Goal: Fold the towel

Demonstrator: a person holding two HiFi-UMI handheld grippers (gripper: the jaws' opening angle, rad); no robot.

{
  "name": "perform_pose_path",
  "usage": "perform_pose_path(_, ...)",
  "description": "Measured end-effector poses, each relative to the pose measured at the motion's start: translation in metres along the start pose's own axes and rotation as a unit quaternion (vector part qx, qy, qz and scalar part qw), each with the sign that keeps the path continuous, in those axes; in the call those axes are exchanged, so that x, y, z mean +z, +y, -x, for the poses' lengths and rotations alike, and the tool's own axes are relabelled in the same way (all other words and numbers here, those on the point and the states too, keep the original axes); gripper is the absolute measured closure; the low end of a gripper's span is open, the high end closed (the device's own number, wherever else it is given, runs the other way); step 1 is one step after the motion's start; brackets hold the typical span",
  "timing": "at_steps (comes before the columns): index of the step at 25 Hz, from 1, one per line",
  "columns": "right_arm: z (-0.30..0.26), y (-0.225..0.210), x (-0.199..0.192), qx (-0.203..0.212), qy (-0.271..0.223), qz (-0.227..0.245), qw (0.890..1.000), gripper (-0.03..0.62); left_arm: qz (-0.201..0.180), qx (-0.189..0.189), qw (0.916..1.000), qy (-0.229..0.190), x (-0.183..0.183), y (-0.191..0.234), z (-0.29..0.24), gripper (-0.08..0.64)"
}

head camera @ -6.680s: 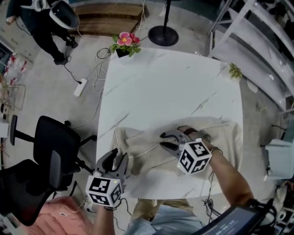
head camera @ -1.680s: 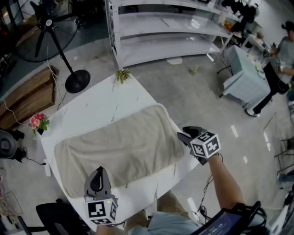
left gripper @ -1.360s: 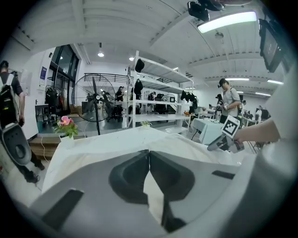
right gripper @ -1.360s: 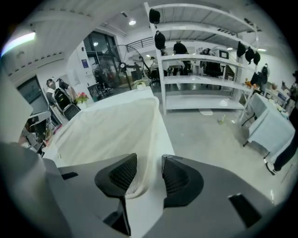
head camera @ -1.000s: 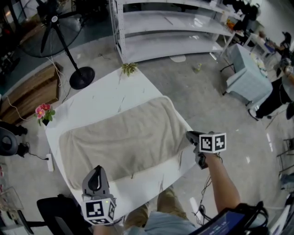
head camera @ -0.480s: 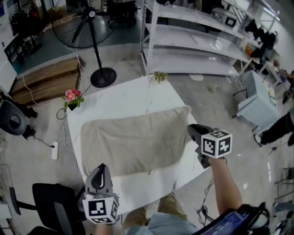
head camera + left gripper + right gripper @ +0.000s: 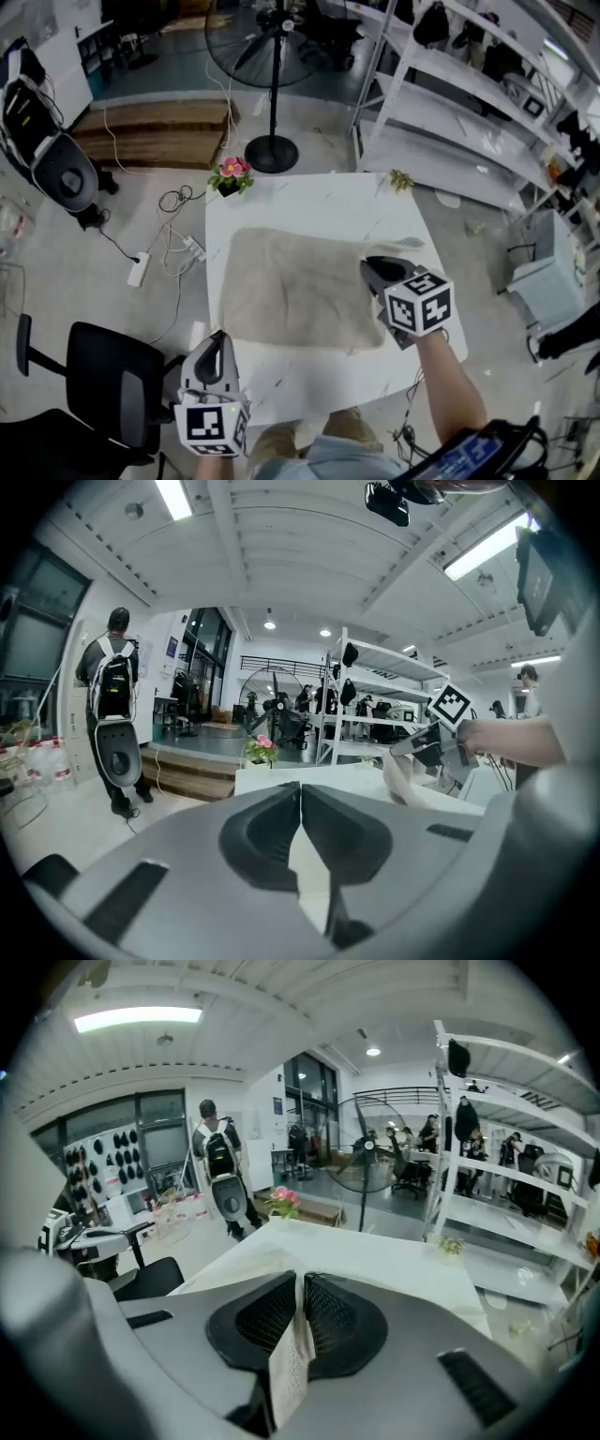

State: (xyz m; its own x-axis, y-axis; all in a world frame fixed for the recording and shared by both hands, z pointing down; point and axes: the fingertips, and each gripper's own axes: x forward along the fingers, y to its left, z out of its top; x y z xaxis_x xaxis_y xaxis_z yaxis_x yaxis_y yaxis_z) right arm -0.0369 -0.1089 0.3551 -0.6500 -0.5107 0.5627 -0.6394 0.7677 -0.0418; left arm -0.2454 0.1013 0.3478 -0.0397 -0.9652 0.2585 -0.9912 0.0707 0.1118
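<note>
The first fold looks to be just starting: the towel (image 7: 291,291) lies spread and mostly flat across the middle of the table (image 7: 309,202). The right gripper (image 7: 370,267) is over the towel's right end with its jaws clamped on a strip of the cloth, which hangs out below them in the right gripper view. Seen from the left gripper view, that end rises off the table to the gripper. The left gripper (image 7: 217,342) hovers at the table's near left corner, just beside the towel's near left corner, jaws together. A pale sliver shows in the gap below its tips, cloth or tabletop I cannot tell, so I take it as holding nothing. Next, I judge, the right end wants carrying across onto the left end, edge on edge. Pinched at one point only, the cloth will likely sag and skew, so the left gripper should take a second corner or pin the left end. Bare table shows beyond the towel's far edge and along its near edge, less at the right. The flowers (image 7: 230,171) at the far left corner stand well apart from the towel, and the chair (image 7: 103,375) sits on the floor near the left gripper
</note>
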Motion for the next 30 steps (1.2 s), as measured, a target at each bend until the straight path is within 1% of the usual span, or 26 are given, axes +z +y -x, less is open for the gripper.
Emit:
perform_pose_path(5, -0.052, 0.082, 0.020, 0.062, 0.009, 0.056, 0.996, 0.549, 0.018, 0.044, 0.9988, -0.002, -0.009, 0.038, 0.028, 0.551)
perform_pose_path(9, -0.095, 0.145, 0.020, 0.100, 0.024, 0.102, 0.989, 0.549, 0.032, 0.077, 0.9965, 0.007, -0.018, 0.065, 0.048, 0.551)
perform_pose_path(12, -0.128, 0.183, 0.004, 0.127, 0.045, 0.126, 0.983, 0.548, 0.043, 0.096, 0.9943, 0.014, -0.033, 0.078, 0.061, 0.551)
perform_pose_path(14, -0.148, 0.201, -0.010, 0.139, 0.061, 0.134, 0.979, 0.549, 0.049, 0.103, 0.9933, 0.022, -0.040, 0.084, 0.066, 0.551)
perform_pose_path(19, -0.195, 0.222, -0.052, 0.136, 0.108, 0.150, 0.973, 0.551, 0.062, 0.108, 0.9915, 0.037, -0.055, 0.098, 0.069, 0.551)
perform_pose_path(23, -0.214, 0.226, -0.079, 0.133, 0.135, 0.153, 0.970, 0.555, 0.061, 0.110, 0.9911, 0.045, -0.063, 0.105, 0.068, 0.551)
perform_pose_path(25, -0.218, 0.226, -0.082, 0.136, 0.140, 0.150, 0.969, 0.555, 0.062, 0.110, 0.9909, 0.045, -0.063, 0.107, 0.065, 0.551)
perform_pose_path(26, -0.218, 0.228, -0.082, 0.145, 0.144, 0.146, 0.968, 0.552, 0.062, 0.111, 0.9909, 0.045, -0.062, 0.107, 0.063, 0.551)
perform_pose_path(27, -0.217, 0.232, -0.081, 0.160, 0.149, 0.136, 0.966, 0.533, 0.061, 0.111, 0.9909, 0.044, -0.061, 0.107, 0.062, 0.551)
perform_pose_path(29, -0.205, 0.243, -0.071, 0.207, 0.151, 0.101, 0.961, 0.441, 0.061, 0.111, 0.9910, 0.044, -0.059, 0.104, 0.059, 0.551)
perform_pose_path(30, -0.196, 0.248, -0.061, 0.232, 0.145, 0.080, 0.959, 0.421, 0.060, 0.110, 0.9912, 0.044, -0.057, 0.102, 0.057, 0.551)
